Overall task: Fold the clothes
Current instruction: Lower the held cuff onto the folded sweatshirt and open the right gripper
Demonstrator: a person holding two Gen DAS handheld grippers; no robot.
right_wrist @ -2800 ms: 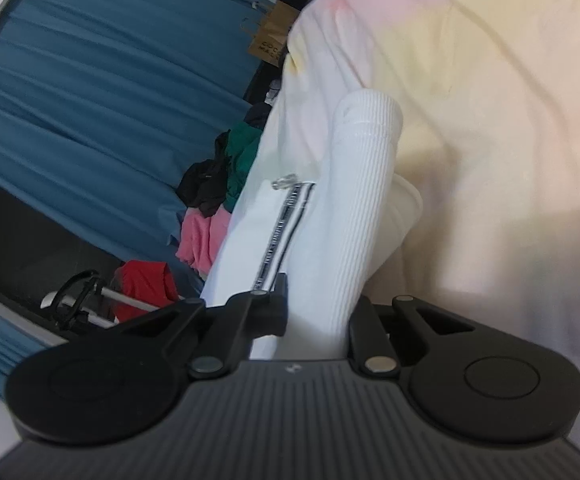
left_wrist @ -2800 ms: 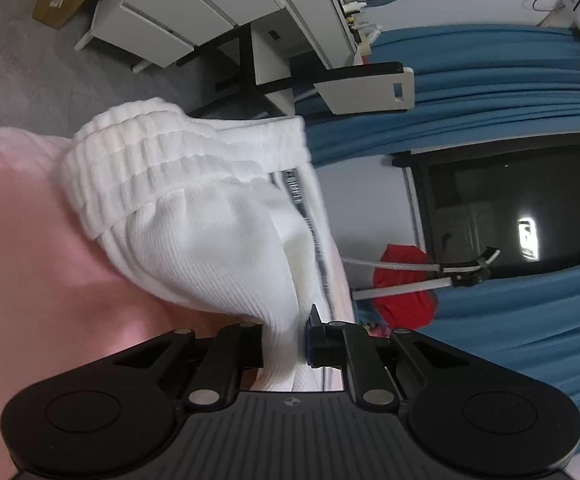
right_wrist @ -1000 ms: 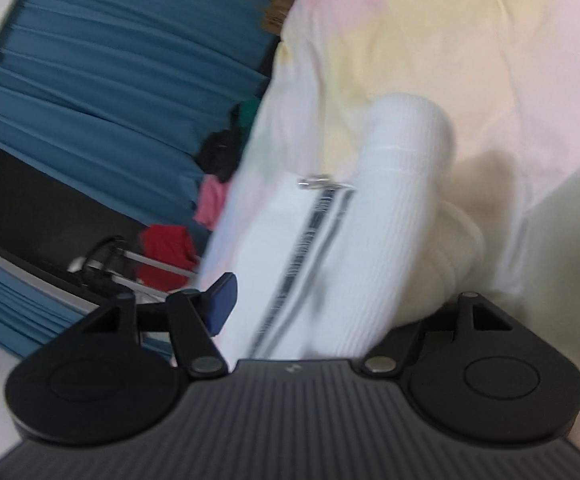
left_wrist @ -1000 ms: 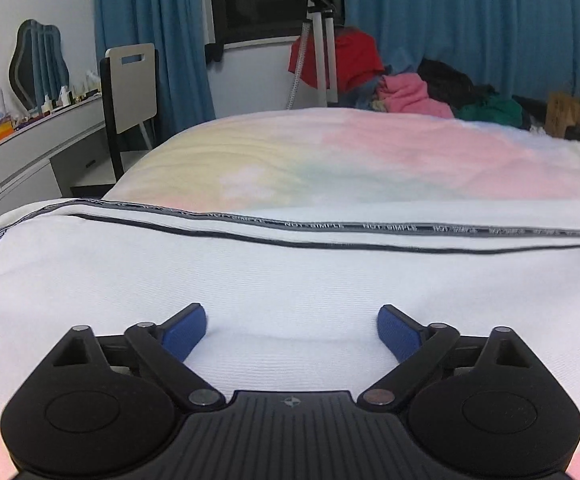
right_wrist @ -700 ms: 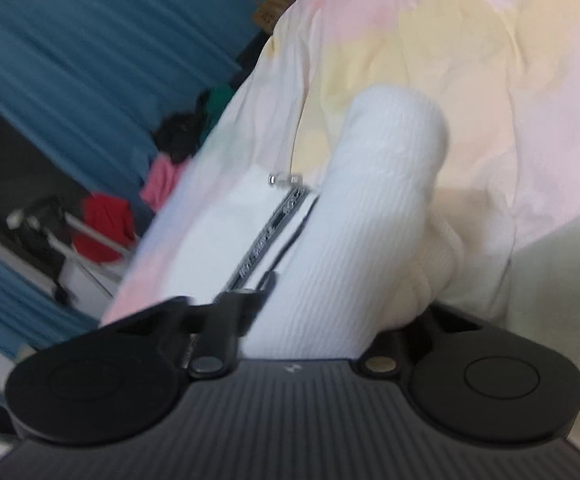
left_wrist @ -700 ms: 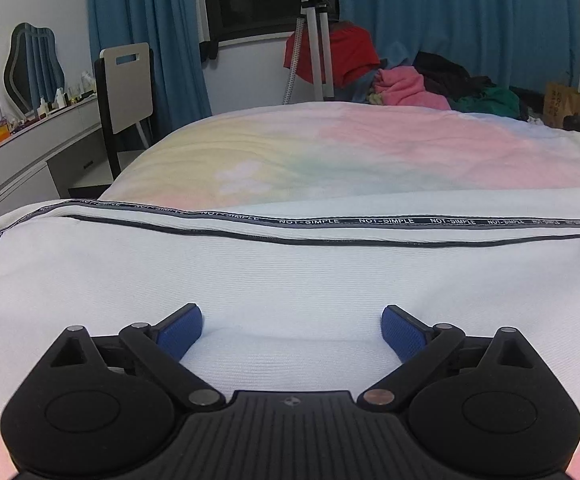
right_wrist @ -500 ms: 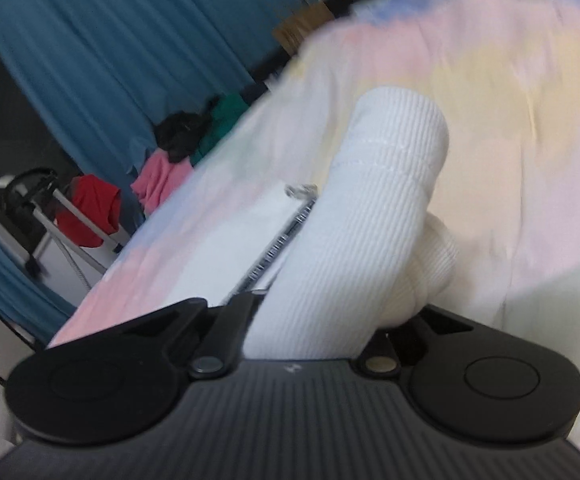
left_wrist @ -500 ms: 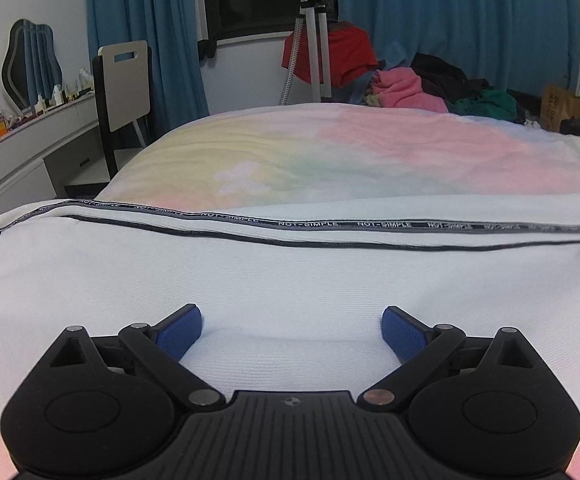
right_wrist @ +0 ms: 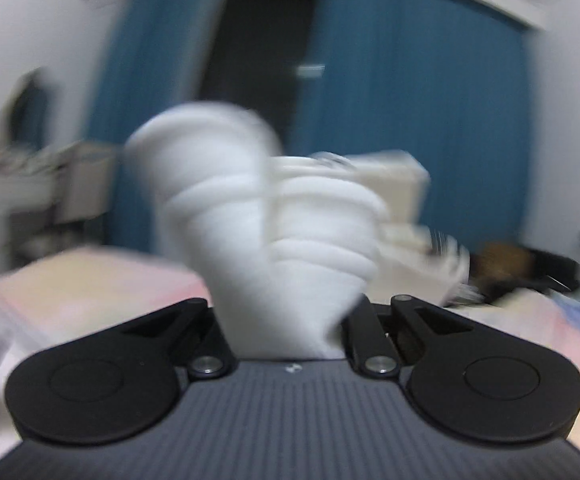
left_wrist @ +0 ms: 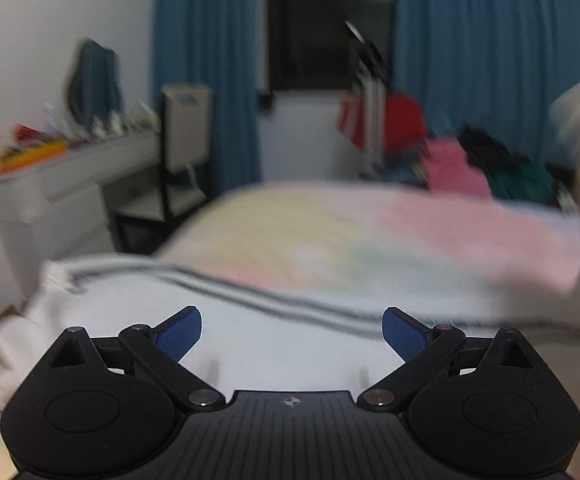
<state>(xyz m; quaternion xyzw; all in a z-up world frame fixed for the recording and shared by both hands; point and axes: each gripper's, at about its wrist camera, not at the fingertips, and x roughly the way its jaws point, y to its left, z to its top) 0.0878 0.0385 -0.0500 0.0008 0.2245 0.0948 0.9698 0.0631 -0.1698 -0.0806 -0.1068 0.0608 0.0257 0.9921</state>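
A white ribbed garment (left_wrist: 274,332) with a dark lettered stripe lies across the near part of a pastel bedspread (left_wrist: 369,236). My left gripper (left_wrist: 291,328) hovers just above it, open, its blue pads (left_wrist: 180,330) wide apart with nothing between them. In the right wrist view my right gripper (right_wrist: 286,320) is shut on the bunched ribbed end of the white garment (right_wrist: 258,216), which stands up from the jaws, lifted off the bed. That raised end shows blurred at the right edge of the left wrist view. Both views are motion-blurred.
A white dresser (left_wrist: 70,192) and a chair (left_wrist: 186,136) stand left of the bed. Blue curtains (left_wrist: 489,60) frame a dark window. A tripod (left_wrist: 369,92) and a heap of red, pink and dark clothes (left_wrist: 469,160) lie beyond the bed's far side.
My right gripper closed on the ribbed end, rolled upright and carried it up off the bed. The left gripper rose slightly, still open; the garment's right side now lifts up.
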